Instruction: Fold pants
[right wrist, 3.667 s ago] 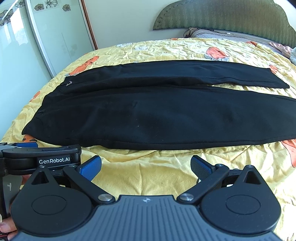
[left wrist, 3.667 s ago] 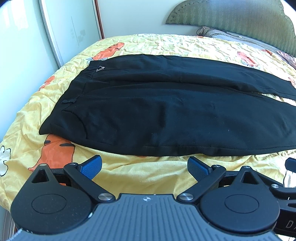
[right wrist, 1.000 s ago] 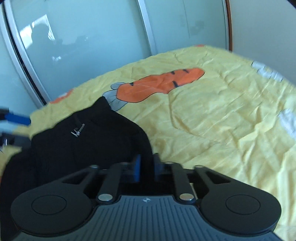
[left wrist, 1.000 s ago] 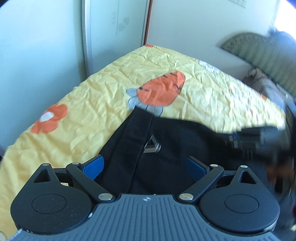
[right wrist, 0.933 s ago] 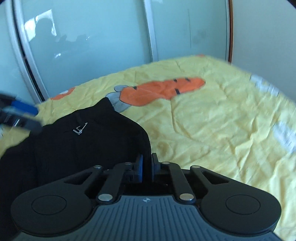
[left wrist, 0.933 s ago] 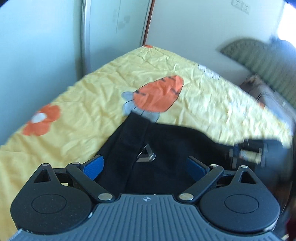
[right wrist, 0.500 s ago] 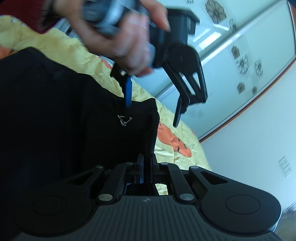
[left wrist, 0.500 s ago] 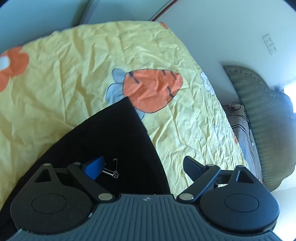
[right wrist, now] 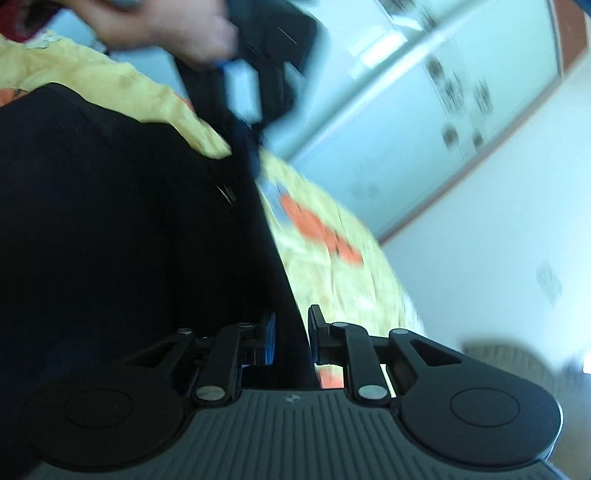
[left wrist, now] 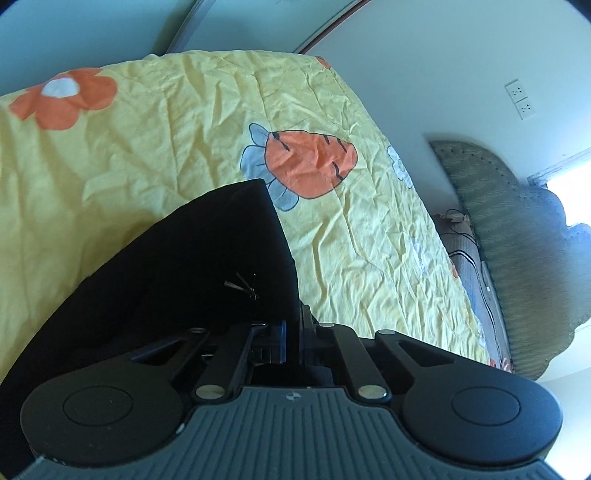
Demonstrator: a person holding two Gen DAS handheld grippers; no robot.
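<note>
The black pants (left wrist: 177, 266) lie on the yellow bedspread (left wrist: 184, 122), waistband corner lifted. My left gripper (left wrist: 293, 332) is shut on the pants' upper edge, close to the metal hook clasp (left wrist: 243, 286). In the right wrist view the black pants (right wrist: 110, 221) fill the left side. My right gripper (right wrist: 291, 334) has its jaws a little apart with the pants' edge between them. The left gripper (right wrist: 247, 147) also shows there, blurred, pinching the cloth at the top, held by a hand (right wrist: 166, 26).
The bedspread has orange carrot (left wrist: 306, 162) and flower (left wrist: 62, 96) prints. A green headboard (left wrist: 517, 229) and pillows stand at the right. Sliding glass doors (right wrist: 406, 103) and a white wall with sockets (left wrist: 521, 98) border the bed.
My left gripper has shut on the waistband edge, having been open half a second ago. My right gripper's jaws have parted slightly around the cloth. Both views are swinging.
</note>
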